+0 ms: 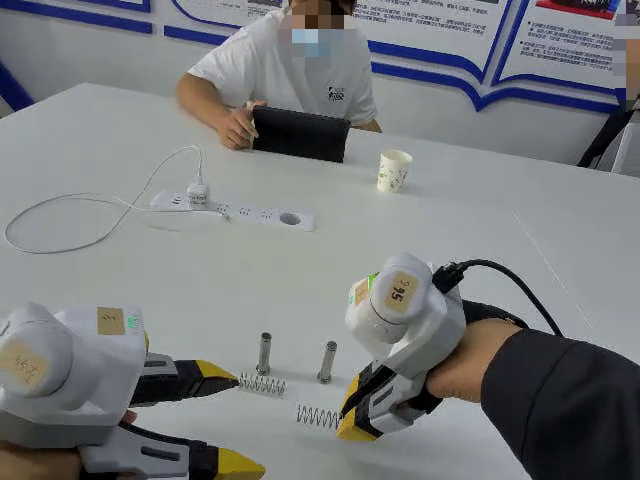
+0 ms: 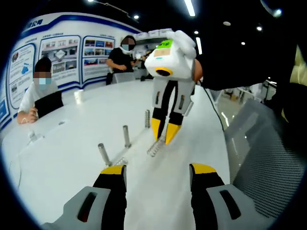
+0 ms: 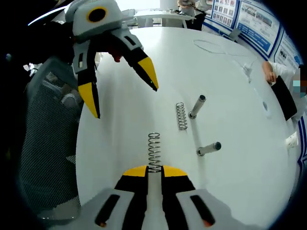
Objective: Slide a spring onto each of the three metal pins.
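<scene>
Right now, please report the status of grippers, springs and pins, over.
Left gripper open, empty. Right gripper shut on one spring, at its end. Second spring lies loose beside a bare pin. Nothing blocks the pins.

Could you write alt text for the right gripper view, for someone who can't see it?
The right gripper, yellow-tipped, pinches one end of a spring lying on a white table. Ahead, a second spring lies beside two upright metal pins, and the left gripper hangs open at upper left.
</scene>
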